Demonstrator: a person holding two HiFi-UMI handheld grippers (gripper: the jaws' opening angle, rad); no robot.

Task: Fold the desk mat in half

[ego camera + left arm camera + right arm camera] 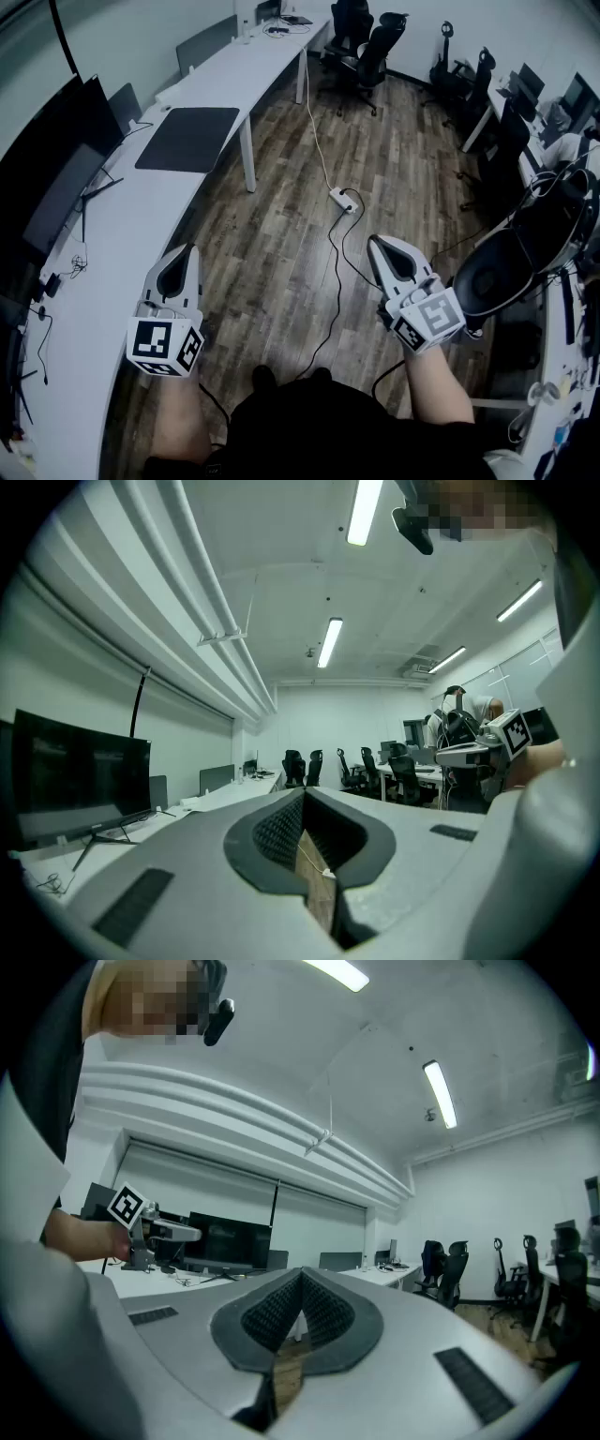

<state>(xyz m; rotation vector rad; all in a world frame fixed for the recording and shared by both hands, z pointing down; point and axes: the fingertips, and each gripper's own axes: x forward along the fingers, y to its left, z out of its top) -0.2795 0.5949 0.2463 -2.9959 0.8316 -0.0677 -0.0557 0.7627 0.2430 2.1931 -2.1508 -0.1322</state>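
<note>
**A:** None of the fold was done, as far as I could judge. The dark rectangular desk mat [187, 139] lay flat and open on the long white surface [94, 300], well apart from both grippers.

**B:** And what were the grippers doing?

**A:** The left gripper [190, 251] and the right gripper [377, 242] were both closed on nothing, held level over the wooden floor [281, 234] (in their own views the pads met, with only the room beyond). Reaching the mat, taking an edge and carrying it over all remained.

**B:** Was anything unclear?

**A:** The mat was small and far off, so its thickness and material couldn't be told. Neither gripper view showed it. The black monitors [56, 159] were cut off at the left edge.
</note>
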